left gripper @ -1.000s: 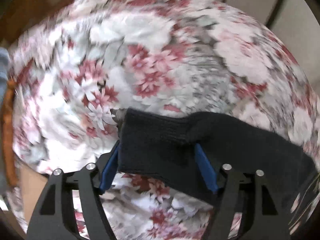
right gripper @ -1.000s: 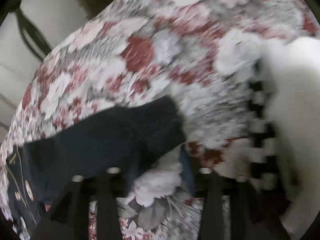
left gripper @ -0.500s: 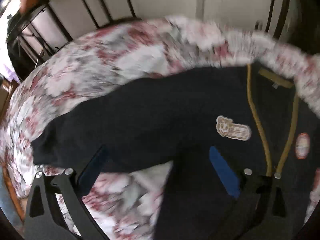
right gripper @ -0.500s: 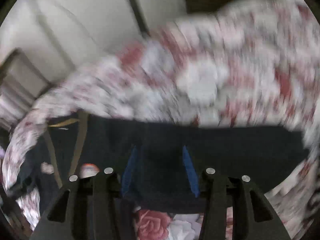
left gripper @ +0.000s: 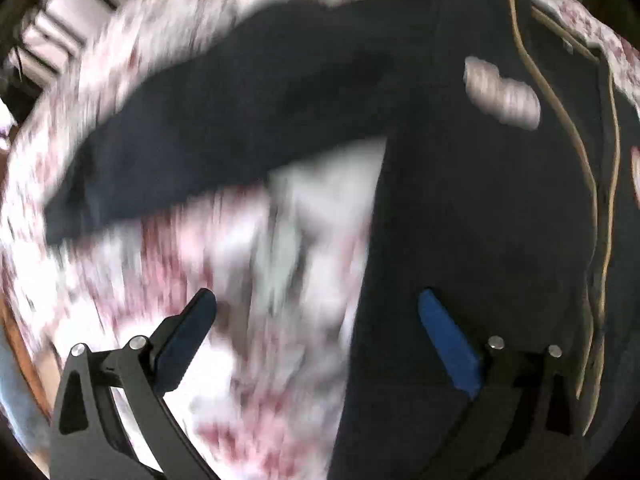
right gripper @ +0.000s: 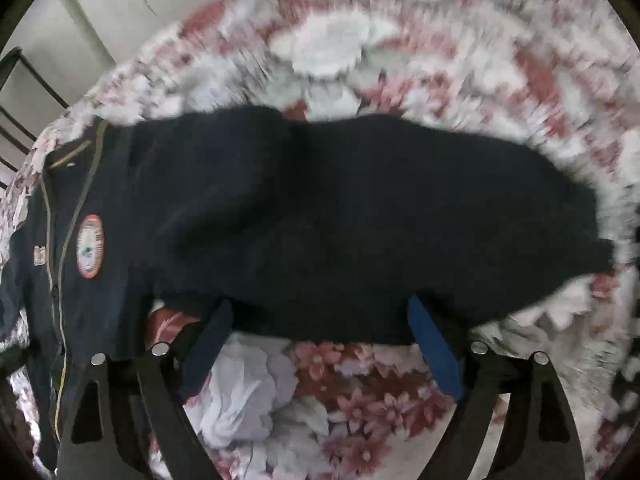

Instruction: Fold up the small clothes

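Change: the sleeve has left the left tongs (left gripper: 316, 320), which now stand wide apart over the bedspread (left gripper: 248, 280).
Right tongs (right gripper: 320, 328): spread wide, holding nothing, sleeve (right gripper: 400, 220) just ahead.
Cardigan (left gripper: 480, 200): dark, spread flat on the flowered bedspread, sleeves stretched sideways.

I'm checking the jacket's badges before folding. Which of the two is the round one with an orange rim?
The badge right of the zipper line in the right wrist view, ringed in orange. The other badge, across the zipper, is pale, irregular and rimless.
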### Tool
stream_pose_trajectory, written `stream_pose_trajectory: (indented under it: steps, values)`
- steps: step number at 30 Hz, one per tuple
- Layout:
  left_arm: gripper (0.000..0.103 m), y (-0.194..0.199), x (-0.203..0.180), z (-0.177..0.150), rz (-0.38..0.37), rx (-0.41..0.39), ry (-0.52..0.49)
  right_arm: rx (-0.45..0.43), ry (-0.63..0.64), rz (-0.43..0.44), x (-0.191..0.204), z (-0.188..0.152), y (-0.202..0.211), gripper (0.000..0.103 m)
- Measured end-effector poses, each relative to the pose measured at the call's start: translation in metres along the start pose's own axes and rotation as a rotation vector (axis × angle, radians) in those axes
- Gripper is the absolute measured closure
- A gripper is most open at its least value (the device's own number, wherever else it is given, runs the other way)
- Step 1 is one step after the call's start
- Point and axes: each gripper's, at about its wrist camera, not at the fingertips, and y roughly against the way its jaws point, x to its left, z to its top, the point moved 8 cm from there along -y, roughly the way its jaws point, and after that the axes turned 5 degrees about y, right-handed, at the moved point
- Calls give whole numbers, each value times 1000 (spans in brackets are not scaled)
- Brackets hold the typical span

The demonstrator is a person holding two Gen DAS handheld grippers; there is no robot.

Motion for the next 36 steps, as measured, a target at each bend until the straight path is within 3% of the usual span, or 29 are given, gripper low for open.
stream_pose_trajectory:
  steps: [1, 3, 8, 10, 11, 12, 13, 14, 15, 18, 19, 21, 24, 26, 27, 29, 30, 31, 34, 36]
  values:
    - [5, 6, 6, -11, -51, 7, 21, -2, -12, 27, 3, -2, 11, 16]
    - [5, 23, 17, -35, -155, 31, 53, 8, -18, 212, 23, -16, 38, 17]
    - [5, 42, 17, -75, -310, 104, 43, 115, 67, 469, 74, -86, 85, 17]
    - [5, 41, 1, -97, -387, 167, 27, 209, 63, 576, 103, -118, 85, 21]
    - [5, 37, -14, -111, -423, 226, -5, 251, 57, 607, 110, -131, 81, 33]
    - [5, 32, -26, -130, -417, 252, -27, 287, 54, 595, 115, -140, 73, 55]
    - [5, 21, -27, -138, -385, 257, -37, 297, 55, 559, 118, -147, 71, 68]
    - [5, 16, -28, -140, -361, 268, -49, 311, 64, 515, 110, -146, 65, 78]
    - [5, 17, -25, -139, -364, 271, -60, 330, 80, 509, 110, -148, 61, 80]
    - [5, 19, -1, -137, -386, 308, -13, 335, 200, 473, 106, -163, 65, 79]
    - [5, 23, 7, -135, -370, 303, -4, 331, 187, 473, 105, -167, 72, 78]
    - [6, 49, 25, -124, -317, 229, -20, 268, 91, 482, 88, -155, 94, 70]
    - [6, 90, 30, -88, -270, 73, -77, 92, 112, 448, 87, -126, 122, 68]
    - [5, 100, 31, -75, -247, 39, -89, 97, 156, 447, 97, -134, 125, 57]
    - [5, 92, 28, -66, -212, 61, -101, 154, 186, 436, 108, -146, 112, 48]
    - [5, 65, -11, -100, -138, 183, -149, 236, 248, 387, 118, -169, 85, 45]
    - [4, 41, -13, -111, -42, 275, -172, 206, 242, 385, 115, -169, 85, 46]
    - [5, 37, -15, -112, -9, 293, -195, 189, 199, 411, 113, -165, 90, 47]
    - [7, 70, -22, -91, 22, 144, -230, 48, 8, 526, 80, -128, 124, 47]
    - [7, 105, -38, -67, -7, 39, -231, -93, -124, 471, 26, -89, 140, 47]
